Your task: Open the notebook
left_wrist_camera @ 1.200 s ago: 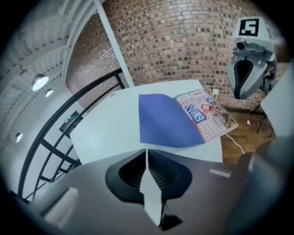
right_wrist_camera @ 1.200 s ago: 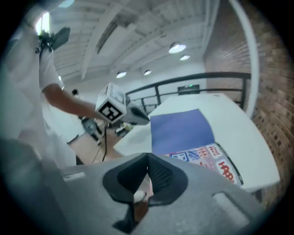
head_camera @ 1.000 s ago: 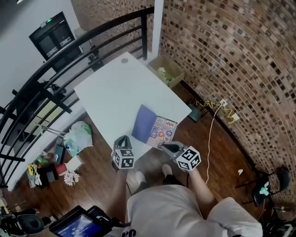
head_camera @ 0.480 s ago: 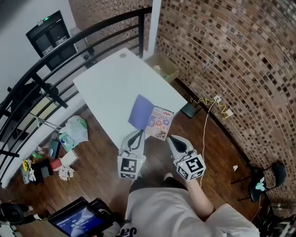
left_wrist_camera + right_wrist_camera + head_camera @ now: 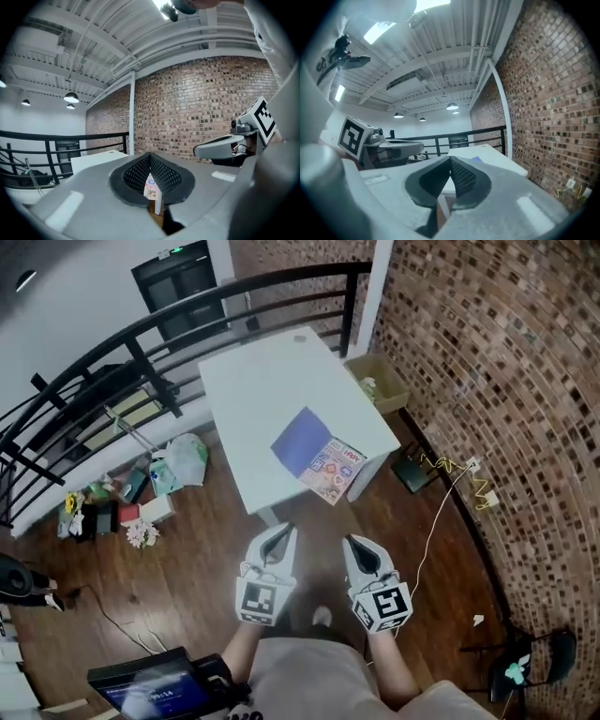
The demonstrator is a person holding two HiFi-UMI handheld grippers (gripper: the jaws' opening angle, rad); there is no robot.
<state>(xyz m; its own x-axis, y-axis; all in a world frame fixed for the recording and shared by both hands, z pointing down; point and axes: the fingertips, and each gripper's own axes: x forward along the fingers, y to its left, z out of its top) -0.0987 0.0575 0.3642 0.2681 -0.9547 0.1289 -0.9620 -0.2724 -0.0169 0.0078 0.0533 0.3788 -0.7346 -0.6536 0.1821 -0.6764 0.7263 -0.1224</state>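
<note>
We hold both grippers out in front of our body, side by side and at about the same height, above the wooden floor (image 5: 187, 559) and short of the worktop's near edge. Each points ahead toward the worktop (image 5: 262, 399), close to level, with its marker cube at the end nearest us and our forearms reaching in from below.

The left gripper (image 5: 280, 535) has its jaws pressed together with nothing between them. Its own view shows the dark ribbed pads meeting in one line. The right gripper (image 5: 356, 545) is closed too, its pads meeting at the tip, and it holds nothing. The two grippers stay apart from each other, each showing at the side of the other's view.

The notebook (image 5: 319, 456) lies flat on the white worktop near its right front edge, well apart from both grippers. It shows a plain blue panel beside a colourful printed one. The brick wall (image 5: 506, 381) stands to our right.
</note>
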